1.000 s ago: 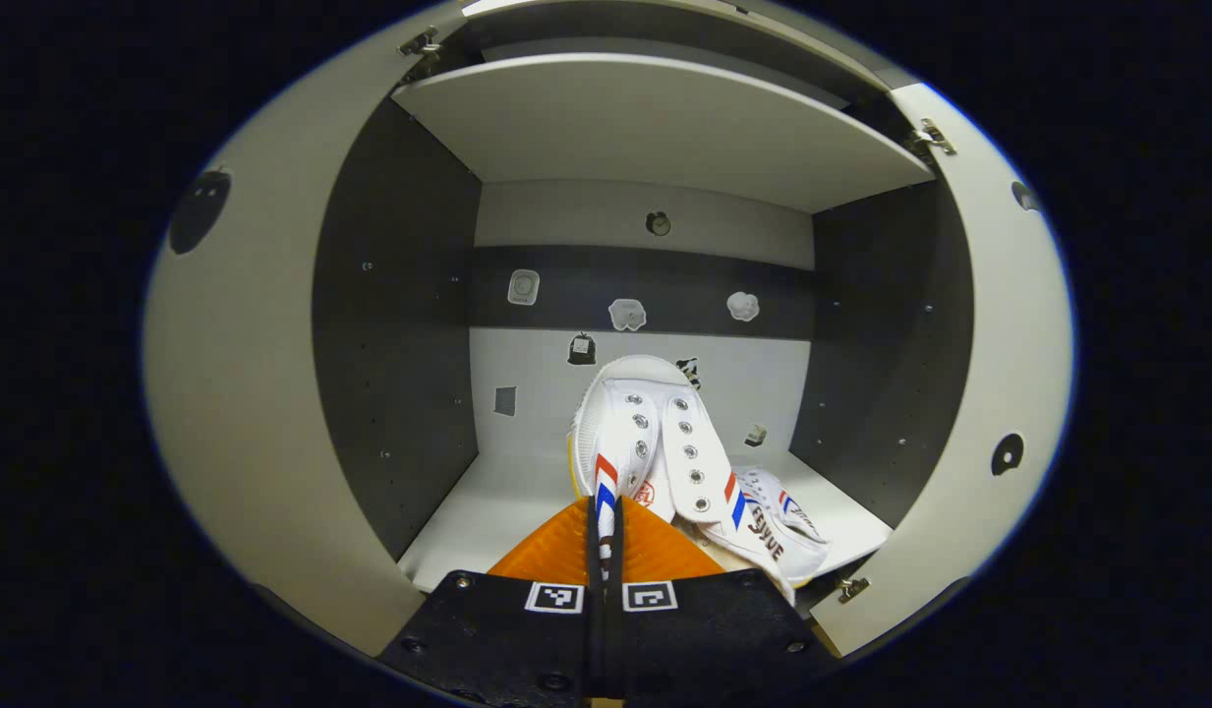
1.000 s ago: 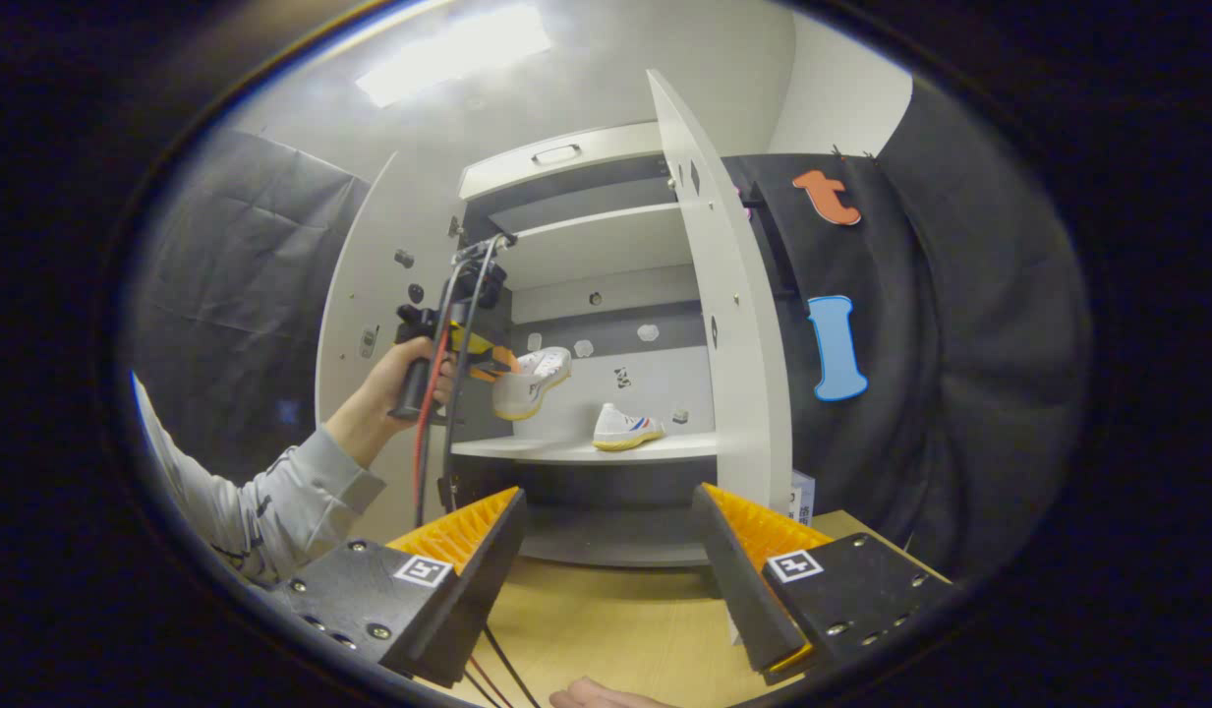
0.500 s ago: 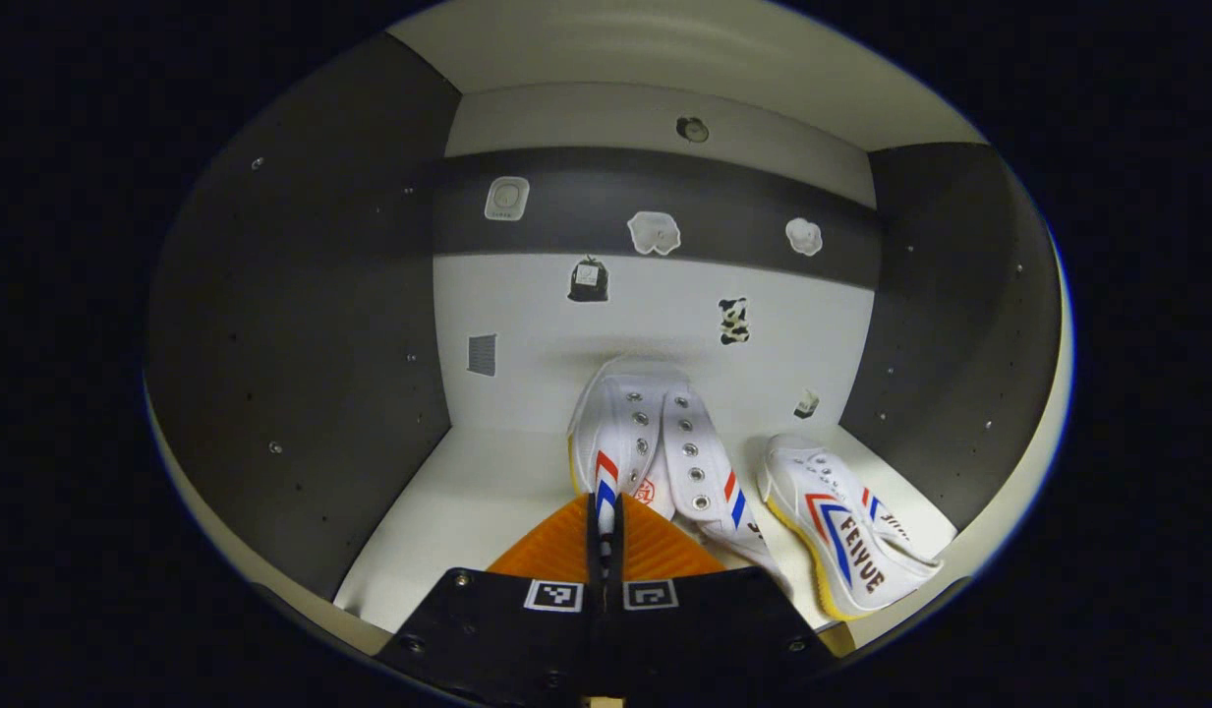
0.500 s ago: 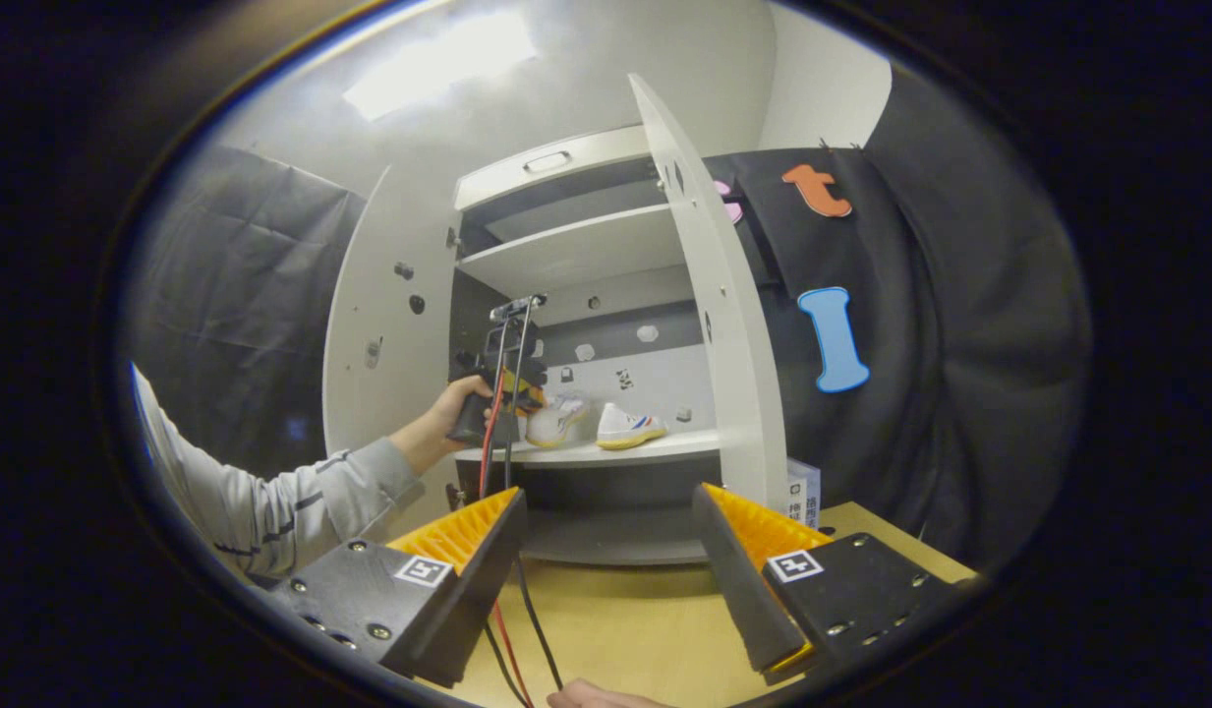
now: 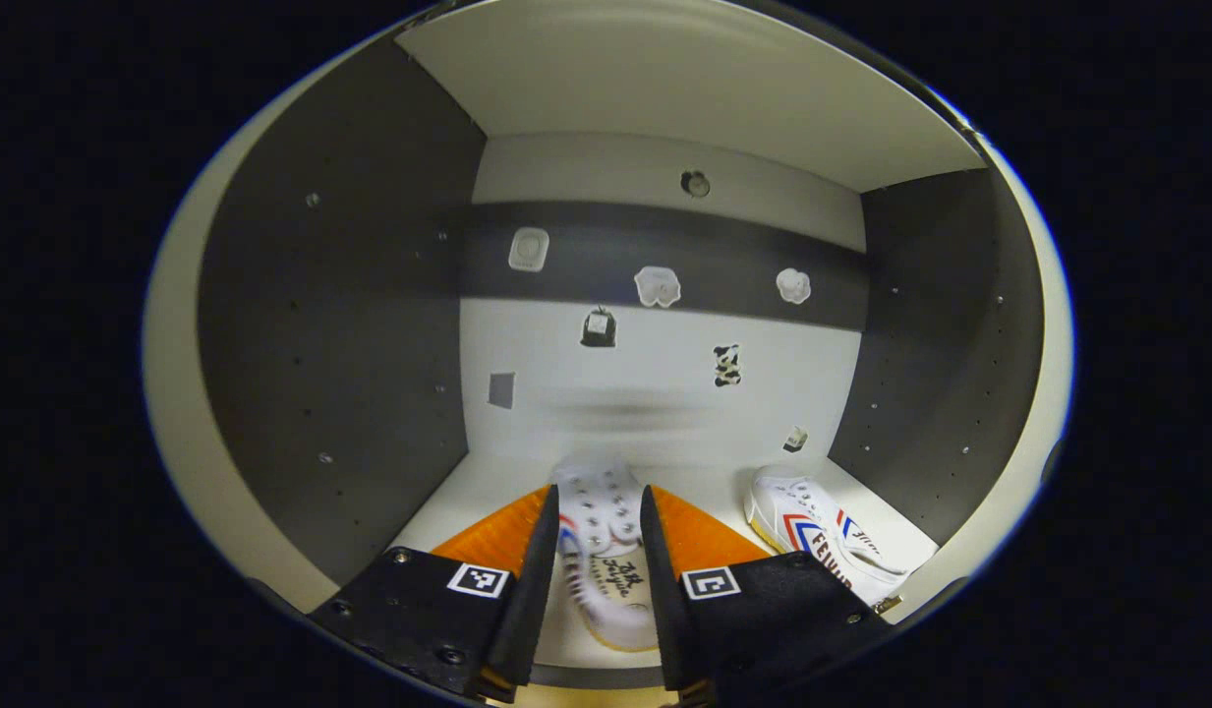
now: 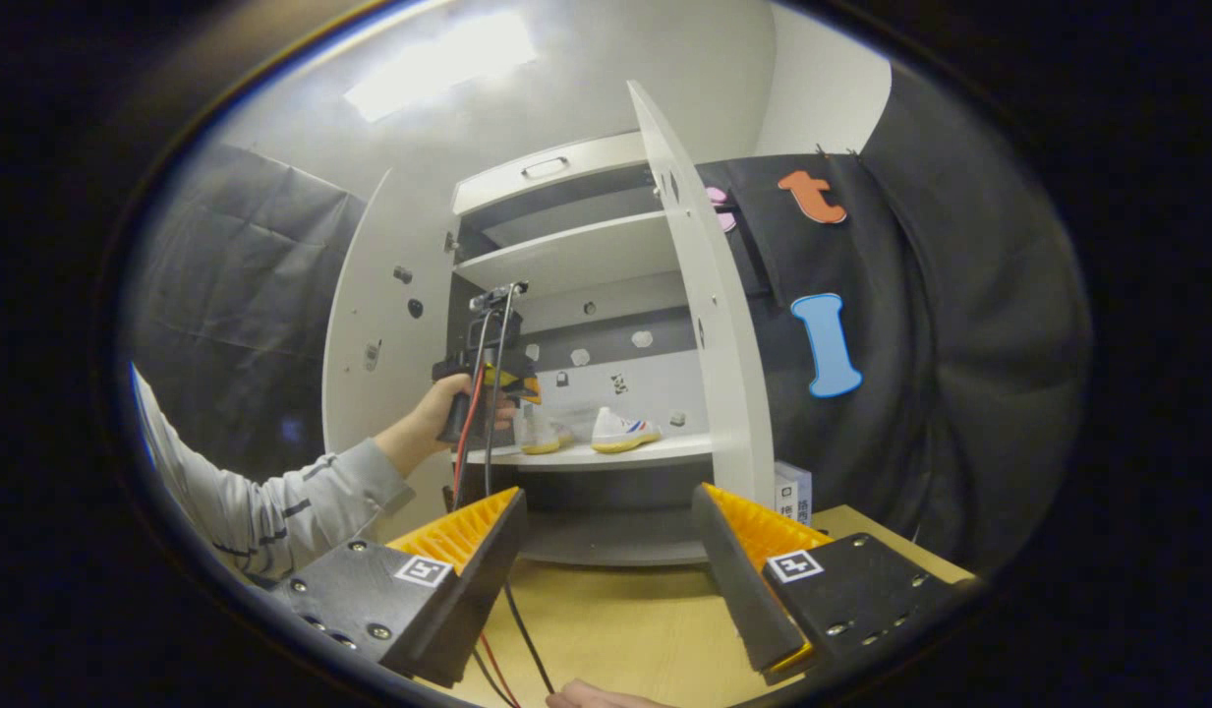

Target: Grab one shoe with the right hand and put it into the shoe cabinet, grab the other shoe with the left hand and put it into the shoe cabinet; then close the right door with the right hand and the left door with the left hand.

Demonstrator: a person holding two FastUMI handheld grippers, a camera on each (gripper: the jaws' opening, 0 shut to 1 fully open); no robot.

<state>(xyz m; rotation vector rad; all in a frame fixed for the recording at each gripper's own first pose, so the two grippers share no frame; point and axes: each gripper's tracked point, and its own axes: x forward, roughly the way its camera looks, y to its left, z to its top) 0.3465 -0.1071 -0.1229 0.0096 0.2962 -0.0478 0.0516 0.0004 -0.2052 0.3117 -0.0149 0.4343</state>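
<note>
- Placement step, second shoe (image 5: 606, 560): set on cabinet shelf (image 5: 478, 487) near front edge, between spread fingers of left gripper (image 5: 594, 590), beside first shoe (image 5: 822, 536).
- Right gripper (image 6: 606, 580): apart, empty, over wooden worktop (image 6: 615, 629).
- Next, likely: pull left gripper out, then swing right door (image 6: 709, 324) shut.

you are in a made-up room for filming, not a real home. black cloth (image 6: 222, 285) hangs all around as the walls. a white shoe cabinet (image 6: 556, 177) stands on a bare wooden table (image 6: 615, 629), with both doors wide open. little stickers (image 5: 657, 286) dot its back wall, and two white shoes (image 5: 822, 531) sit on its shelf (image 6: 606, 454). a long light (image 6: 438, 61) glows on the ceiling. red and black wires (image 6: 473, 393) hang from the tool in your hand (image 6: 438, 413).
</note>
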